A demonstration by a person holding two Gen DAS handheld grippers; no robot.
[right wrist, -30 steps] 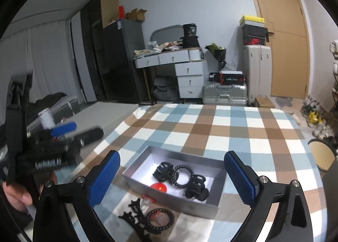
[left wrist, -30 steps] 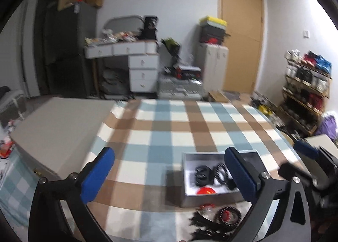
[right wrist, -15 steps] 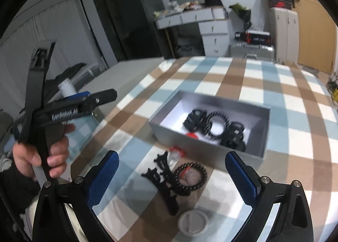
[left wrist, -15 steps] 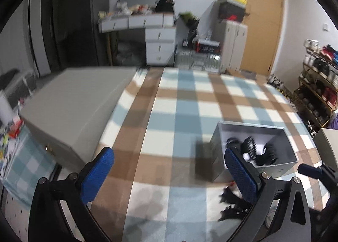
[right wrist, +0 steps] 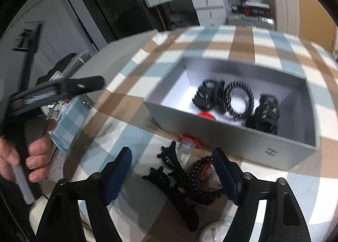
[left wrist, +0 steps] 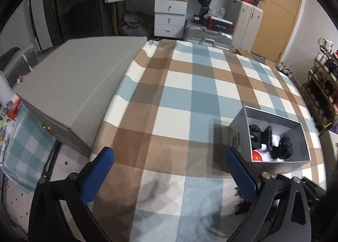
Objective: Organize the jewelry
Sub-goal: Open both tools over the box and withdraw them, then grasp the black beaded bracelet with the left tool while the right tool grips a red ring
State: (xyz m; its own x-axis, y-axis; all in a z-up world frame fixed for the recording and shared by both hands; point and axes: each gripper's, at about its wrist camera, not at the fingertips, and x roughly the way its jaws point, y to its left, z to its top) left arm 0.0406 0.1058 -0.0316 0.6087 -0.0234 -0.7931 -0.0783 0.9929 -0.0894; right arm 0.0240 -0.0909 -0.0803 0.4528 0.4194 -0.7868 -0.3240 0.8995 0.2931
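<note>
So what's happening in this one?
A person is sorting hair accessories on a checked tablecloth. The right gripper, jaws closing, is over a loose pile of black claw clips and a black spiral hair tie, not yet gripping any. The open grey box already holds several. The left gripper hangs open, empty.

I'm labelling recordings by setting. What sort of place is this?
Probably a lived-in bedroom or spare room at home: a checked cloth covers the work surface, with a white drawer desk, suitcases and a shoe rack along the walls.
</note>
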